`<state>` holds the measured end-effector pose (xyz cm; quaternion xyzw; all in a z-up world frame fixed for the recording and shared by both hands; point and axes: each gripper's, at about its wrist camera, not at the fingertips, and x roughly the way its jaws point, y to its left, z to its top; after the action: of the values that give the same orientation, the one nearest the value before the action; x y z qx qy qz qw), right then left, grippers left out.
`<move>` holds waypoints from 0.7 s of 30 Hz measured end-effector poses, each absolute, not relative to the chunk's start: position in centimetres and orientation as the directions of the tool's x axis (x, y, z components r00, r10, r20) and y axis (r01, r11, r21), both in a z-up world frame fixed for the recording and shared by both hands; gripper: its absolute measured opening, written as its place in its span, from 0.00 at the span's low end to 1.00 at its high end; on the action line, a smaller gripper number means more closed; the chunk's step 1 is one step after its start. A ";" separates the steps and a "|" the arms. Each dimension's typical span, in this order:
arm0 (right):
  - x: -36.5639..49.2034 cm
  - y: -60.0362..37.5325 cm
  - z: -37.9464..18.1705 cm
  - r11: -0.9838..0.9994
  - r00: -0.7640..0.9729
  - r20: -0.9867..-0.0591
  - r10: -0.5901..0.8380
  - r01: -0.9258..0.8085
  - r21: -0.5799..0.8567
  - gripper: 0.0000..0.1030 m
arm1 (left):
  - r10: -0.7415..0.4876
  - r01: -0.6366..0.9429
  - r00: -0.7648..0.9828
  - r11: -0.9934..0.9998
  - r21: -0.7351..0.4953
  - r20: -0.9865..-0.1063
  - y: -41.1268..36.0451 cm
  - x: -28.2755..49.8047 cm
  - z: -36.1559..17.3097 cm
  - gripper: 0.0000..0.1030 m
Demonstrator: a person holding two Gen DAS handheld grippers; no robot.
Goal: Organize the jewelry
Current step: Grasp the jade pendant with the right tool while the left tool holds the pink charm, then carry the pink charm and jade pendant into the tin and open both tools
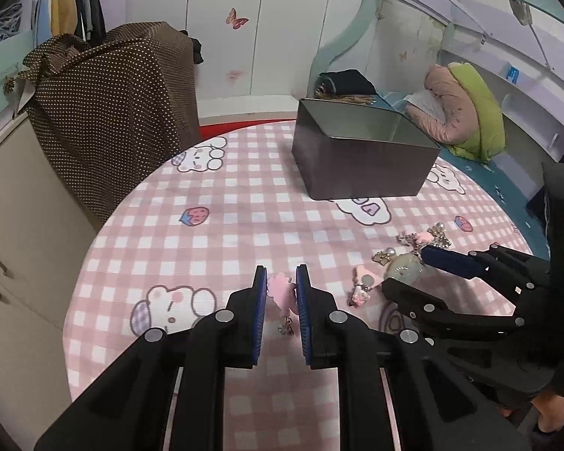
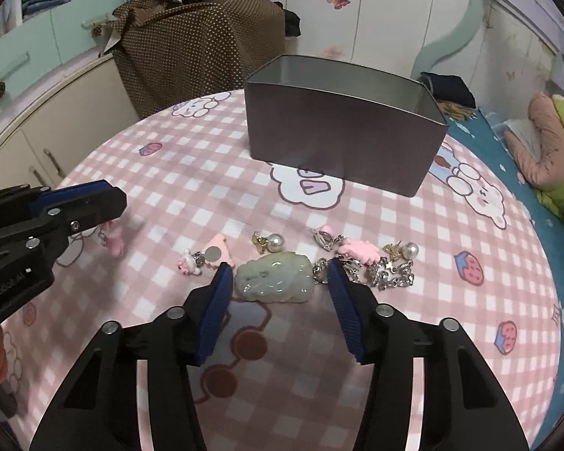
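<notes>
On the pink checked counter (image 2: 191,173), the jewelry lies in a loose row in front of the open grey tin (image 2: 342,127), which shows nothing inside from these angles. The left tool (image 1: 281,293) has its pads close either side of a pink charm (image 1: 280,293), seemingly pinching it, with the charm's small metal clasp dangling below; whether the charm is clear of the cloth I cannot tell. The right tool (image 2: 278,282) is spread wide, unclenched, straddling the pale green jade pendant (image 2: 274,278) without gripping it.

Risks, as I judge them: the pink charm is soft and held near the pad tips, so it could slip out on the way to the tin. The jade pendant looks smooth and rounded, so closing on it off-centre may squirt it sideways. The silver chain bracelet (image 2: 391,274) lies just beside the right pad and could be snagged and dragged along, pulling the pearl earrings (image 2: 410,250) with it.

No brand or label is readable; faint lettering on the left tool's body in the right wrist view is too blurred to read
</notes>
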<state>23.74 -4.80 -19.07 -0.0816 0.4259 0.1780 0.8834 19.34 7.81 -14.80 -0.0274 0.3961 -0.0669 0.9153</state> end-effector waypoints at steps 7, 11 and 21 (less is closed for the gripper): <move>23.6 -5.6 -18.9 0.919 0.571 -0.777 0.265 -0.394 0.024 0.42 | -0.159 0.107 0.670 0.987 -0.117 -0.725 7.6 19.6 -15.0 0.14; 23.4 -6.5 -18.7 0.922 0.571 -0.770 0.285 -0.383 0.057 0.42 | -0.164 0.115 0.671 0.986 -0.117 -0.723 7.4 19.7 -14.8 0.14; 23.4 -8.8 -15.4 0.925 0.623 -0.713 0.322 -0.366 0.098 0.42 | -0.247 0.198 0.684 0.968 -0.151 -0.686 5.6 21.1 -11.9 0.14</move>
<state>23.44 -8.78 -15.42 -0.0285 0.3901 0.1912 0.9003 21.13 5.63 -11.93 -0.0324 0.3783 -0.1213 0.9171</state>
